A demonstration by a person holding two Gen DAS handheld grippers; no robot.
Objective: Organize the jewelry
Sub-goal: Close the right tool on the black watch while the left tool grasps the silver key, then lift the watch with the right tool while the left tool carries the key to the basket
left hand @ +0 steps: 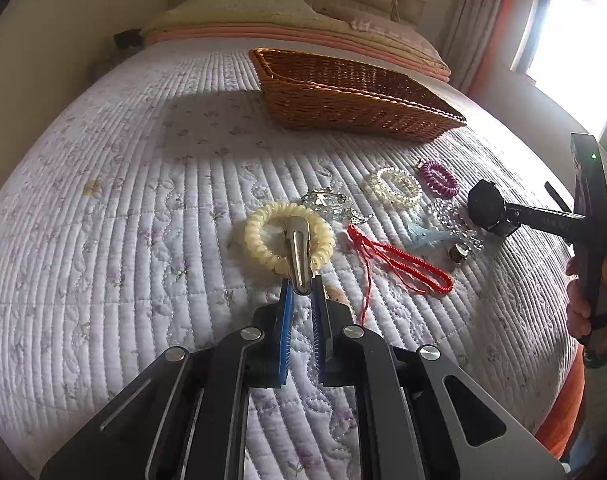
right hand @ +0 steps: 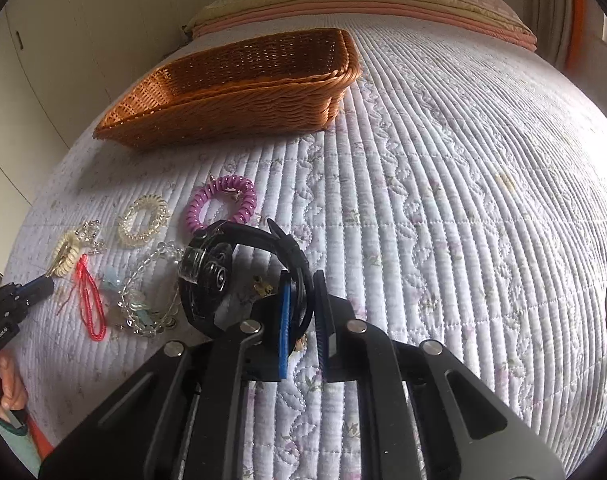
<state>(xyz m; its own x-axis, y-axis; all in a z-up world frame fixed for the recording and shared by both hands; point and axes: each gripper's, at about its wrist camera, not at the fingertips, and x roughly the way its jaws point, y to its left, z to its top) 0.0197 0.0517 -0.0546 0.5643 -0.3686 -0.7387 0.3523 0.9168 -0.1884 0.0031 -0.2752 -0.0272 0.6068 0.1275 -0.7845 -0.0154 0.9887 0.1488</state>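
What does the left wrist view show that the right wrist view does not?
Only the left wrist view shows the window and the left gripper shut on a metal clip lying over the cream coil bracelet. Only the right wrist view shows the right gripper shut on the black watch strap. Both show the wicker basket, red cord and purple coil bracelet.

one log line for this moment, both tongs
left tongs: shut on clip over cream coil | right tongs: shut on watch strap | basket: nothing seen inside
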